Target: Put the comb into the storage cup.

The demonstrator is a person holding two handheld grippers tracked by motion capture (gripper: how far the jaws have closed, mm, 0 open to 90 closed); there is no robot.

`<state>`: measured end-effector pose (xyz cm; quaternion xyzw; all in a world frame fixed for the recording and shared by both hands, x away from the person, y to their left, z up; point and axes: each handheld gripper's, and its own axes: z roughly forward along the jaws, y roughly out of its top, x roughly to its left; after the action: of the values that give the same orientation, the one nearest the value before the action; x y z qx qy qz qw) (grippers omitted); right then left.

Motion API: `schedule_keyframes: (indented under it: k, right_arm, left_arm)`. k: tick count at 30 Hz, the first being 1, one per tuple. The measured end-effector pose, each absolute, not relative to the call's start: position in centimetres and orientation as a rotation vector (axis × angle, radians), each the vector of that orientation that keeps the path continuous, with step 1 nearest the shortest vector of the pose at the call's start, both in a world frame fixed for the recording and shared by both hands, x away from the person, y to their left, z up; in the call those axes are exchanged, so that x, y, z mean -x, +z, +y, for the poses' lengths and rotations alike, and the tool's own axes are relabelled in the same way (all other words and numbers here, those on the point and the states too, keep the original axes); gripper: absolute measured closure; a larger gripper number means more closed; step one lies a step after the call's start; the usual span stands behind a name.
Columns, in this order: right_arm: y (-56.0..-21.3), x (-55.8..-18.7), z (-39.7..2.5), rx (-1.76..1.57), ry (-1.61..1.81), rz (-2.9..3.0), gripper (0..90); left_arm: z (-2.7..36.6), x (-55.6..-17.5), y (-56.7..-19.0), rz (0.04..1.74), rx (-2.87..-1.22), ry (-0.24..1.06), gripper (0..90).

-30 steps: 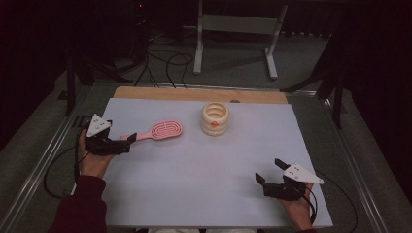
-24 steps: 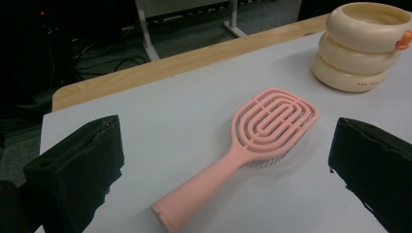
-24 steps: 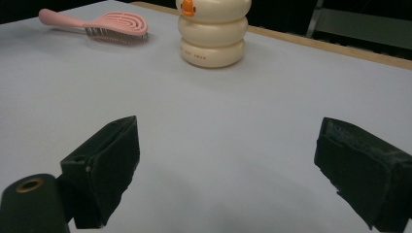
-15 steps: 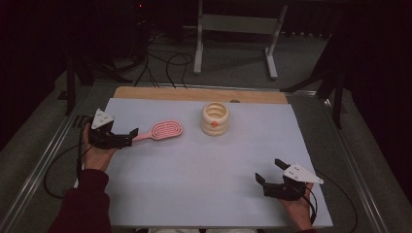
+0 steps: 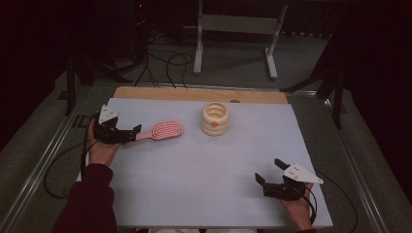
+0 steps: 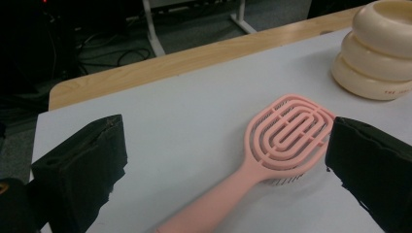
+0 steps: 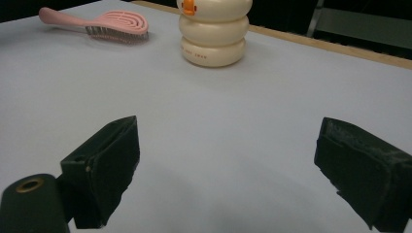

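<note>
One pink hairbrush, handle toward the left tongs, head rightward.

You see a cream ribbed holder with an orange spot standing upright on the white table sheet; behind it run a wooden edge, floor cables and a grey metal stand

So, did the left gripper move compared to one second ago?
Yes. In the high view the left gripper has drawn back toward the table's left edge, so more of the pink brush handle is uncovered. Its jaws are open.
</note>
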<state>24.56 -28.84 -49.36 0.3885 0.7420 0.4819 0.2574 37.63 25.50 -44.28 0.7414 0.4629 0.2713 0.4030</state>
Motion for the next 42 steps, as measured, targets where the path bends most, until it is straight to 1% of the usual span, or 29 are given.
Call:
schedule_keyframes:
  k: [8, 24, 34, 36, 39, 41, 42]
  right_arm:
    - [-49.4, -24.5, -28.8, -1.053, 1.309, 2.014, 9.2]
    - [-49.4, -24.6, -28.7, -1.052, 1.321, 2.017, 9.2]
    - [-49.3, -24.6, -28.7, -1.053, 1.319, 2.016, 9.2]
    - [-49.4, -24.6, -28.8, -1.053, 1.322, 2.015, 9.2]
    - [-49.3, -24.5, -28.8, -1.054, 1.319, 2.015, 9.2]
    - [-49.3, -24.5, -28.8, -1.054, 1.318, 2.016, 9.2]
    - [-49.3, -24.5, -28.8, -1.053, 1.318, 2.015, 9.2]
  left_arm:
    - [25.0, -38.5, -44.8, 1.183, -1.9, 0.677, 3.6]
    - [24.7, -39.8, -46.1, 1.227, -1.935, 0.636, 8.5]
    - [24.3, -40.2, -46.6, 1.268, -1.958, 0.638, 16.8]
    - [24.3, -40.3, -46.7, 1.277, -1.956, 0.631, 20.3]
    - [24.3, -40.3, -46.8, 1.276, -1.96, 0.614, 28.8]
    - [24.3, -40.4, -46.9, 1.266, -1.96, 0.589, 36.5]
    - [24.3, -40.4, -47.0, 1.258, -1.96, 0.571, 42.5]
